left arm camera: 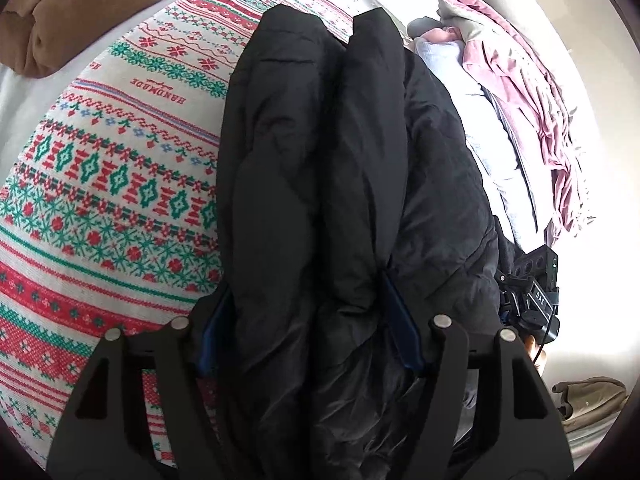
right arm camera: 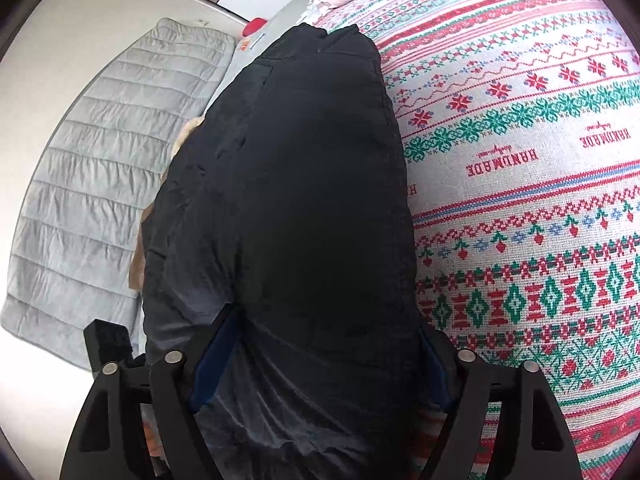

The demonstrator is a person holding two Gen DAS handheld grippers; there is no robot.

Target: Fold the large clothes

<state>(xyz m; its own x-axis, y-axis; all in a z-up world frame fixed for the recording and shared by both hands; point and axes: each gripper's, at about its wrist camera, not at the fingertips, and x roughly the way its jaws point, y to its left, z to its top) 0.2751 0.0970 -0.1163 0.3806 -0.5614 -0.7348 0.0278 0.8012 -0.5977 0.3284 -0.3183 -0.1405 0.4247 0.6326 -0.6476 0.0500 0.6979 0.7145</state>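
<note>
A bulky black padded jacket [left arm camera: 320, 140] lies bunched lengthwise on a bed covered by a red, green and white patterned blanket [left arm camera: 112, 184]. My left gripper [left arm camera: 306, 300] is shut on a thick fold of the jacket, and its blue pads [left arm camera: 400, 320] press into the fabric from both sides. In the right wrist view the jacket [right arm camera: 288, 168] fills the middle. My right gripper [right arm camera: 328, 320] is shut on another thick bundle of it, squeezed between the blue pads [right arm camera: 216, 352]. The jacket's near end is hidden under both grippers.
A brown cushion [left arm camera: 80, 8] lies at the far left of the bed. Pink and pale blue clothes [left arm camera: 520, 100] are piled to the right. A grey quilted mat [right arm camera: 104, 168] lies on the floor beside the bed. The patterned blanket [right arm camera: 540, 200] stretches to the right.
</note>
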